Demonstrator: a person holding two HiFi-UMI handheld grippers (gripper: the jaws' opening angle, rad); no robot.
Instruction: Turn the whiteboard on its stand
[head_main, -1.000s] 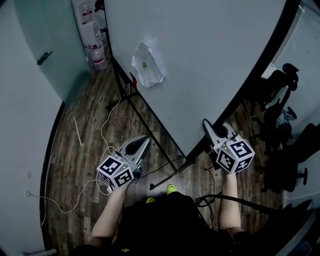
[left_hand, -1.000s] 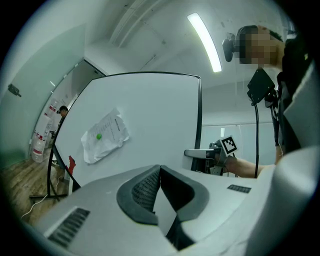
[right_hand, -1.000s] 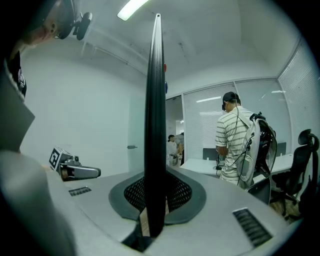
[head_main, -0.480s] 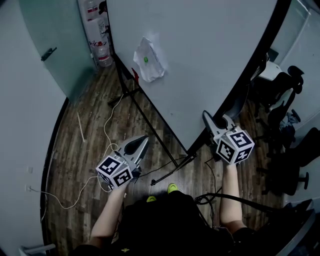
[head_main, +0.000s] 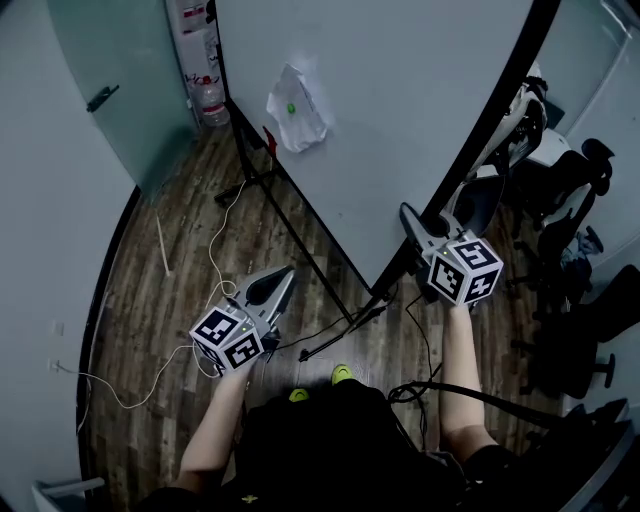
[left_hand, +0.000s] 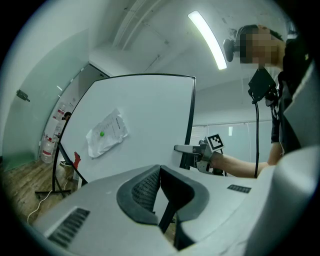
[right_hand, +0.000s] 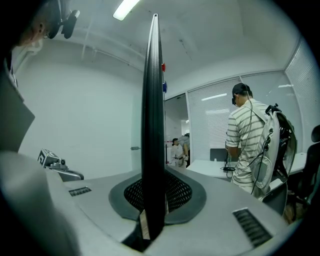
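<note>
The whiteboard (head_main: 400, 100) stands on a black stand (head_main: 300, 245), and a crumpled sheet of paper (head_main: 292, 105) is pinned to its face. My right gripper (head_main: 415, 232) is shut on the board's black side frame (head_main: 480, 150) near its lower corner. In the right gripper view the frame (right_hand: 152, 100) runs edge-on between the pads (right_hand: 175, 192). My left gripper (head_main: 276, 284) hangs over the floor left of the stand, apart from the board, shut with nothing in it. From the left gripper view the board face (left_hand: 145, 125) and the right gripper (left_hand: 182, 148) show ahead.
Cables (head_main: 215, 265) trail over the wood floor by the stand's legs. Water bottles (head_main: 210, 100) stand at a glass wall (head_main: 110, 90). Office chairs (head_main: 575, 250) crowd the right side. A person in a striped shirt (right_hand: 247, 145) stands behind the board.
My right gripper has moved slightly left and up with the board's edge, and more of the room behind the board shows at right. The left gripper has barely shifted.
</note>
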